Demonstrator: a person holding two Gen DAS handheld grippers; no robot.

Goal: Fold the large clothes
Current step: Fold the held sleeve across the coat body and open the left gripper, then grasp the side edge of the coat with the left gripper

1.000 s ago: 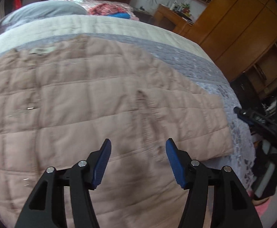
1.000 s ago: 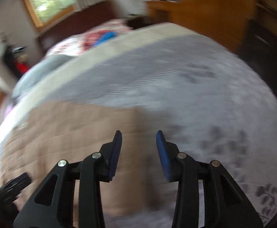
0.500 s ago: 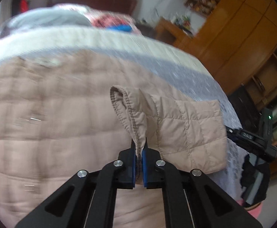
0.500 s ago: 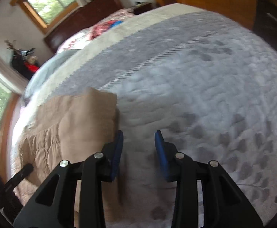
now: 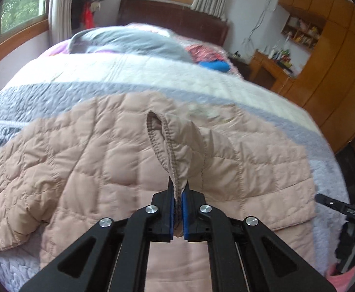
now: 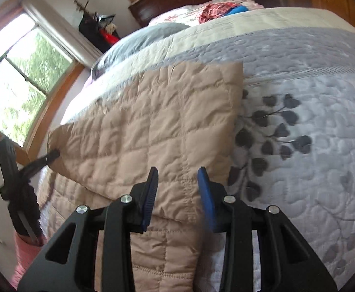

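A beige quilted puffer jacket (image 5: pixel 99 160) lies spread on the bed. My left gripper (image 5: pixel 178 192) is shut on a sleeve cuff (image 5: pixel 167 146) and holds it lifted above the jacket body, the sleeve folded back over it. In the right wrist view the jacket (image 6: pixel 153 126) shows with a folded panel on top. My right gripper (image 6: pixel 178 177) is open, just above the jacket's lower right edge. The left gripper (image 6: pixel 51 157) shows there at far left, pinching the fabric corner.
The bed has a grey and white quilted bedspread (image 6: pixel 299 121) with a leaf print. A grey pillow (image 5: pixel 128 41) and red and blue clothes (image 5: pixel 209 58) lie near the headboard. Wooden wardrobes (image 5: pixel 335 60) stand at the right, windows at the left.
My left gripper shut on the sleeve cuff, lifted it and carried it over the jacket body. My right gripper moved left, from over the bedspread to the jacket's edge, and stayed open.
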